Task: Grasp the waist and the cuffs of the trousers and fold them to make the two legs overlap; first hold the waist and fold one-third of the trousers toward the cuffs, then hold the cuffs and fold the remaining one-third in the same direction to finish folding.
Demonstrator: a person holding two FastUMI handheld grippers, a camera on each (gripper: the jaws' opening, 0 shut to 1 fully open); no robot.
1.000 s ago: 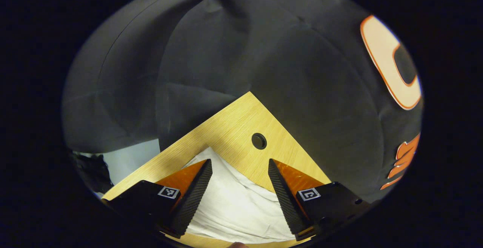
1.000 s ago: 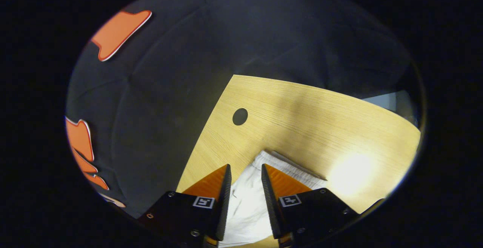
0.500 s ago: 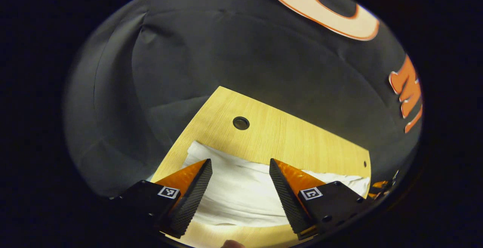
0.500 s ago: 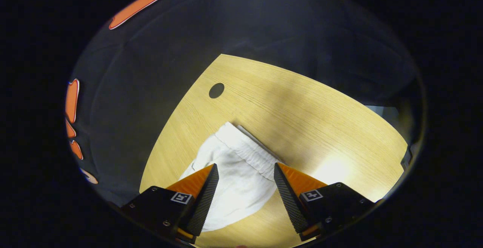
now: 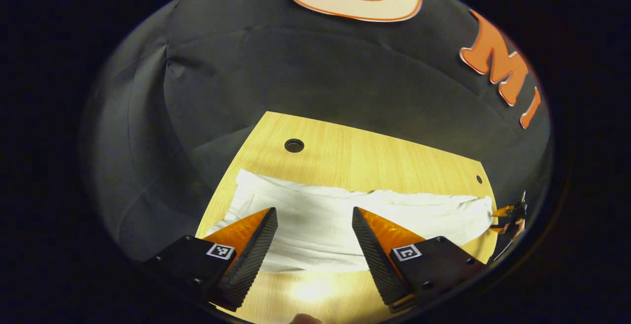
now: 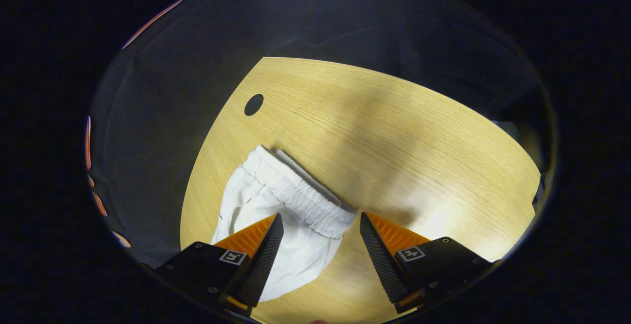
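Trousers (image 5: 340,218) flat on tabletop (image 6: 394,131) | both jaws wide apart, empty | step: legs overlapped | next: grip waist (image 6: 296,191).

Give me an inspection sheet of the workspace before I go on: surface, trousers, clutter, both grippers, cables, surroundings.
Surface: wooden table, pale grain, a round hole near its far edge, glare patches.
Job's things: white trousers lie stretched out lengthwise across the table; the elastic waist sits just ahead of the right gripper.
Clutter: nothing seen.
Grippers: left gripper open above the trousers' legs, gripping nothing; right gripper open, its fingers either side of the waist, not pressing on it.
Cables: nothing seen.
Surroundings: black cloth wall behind the table.
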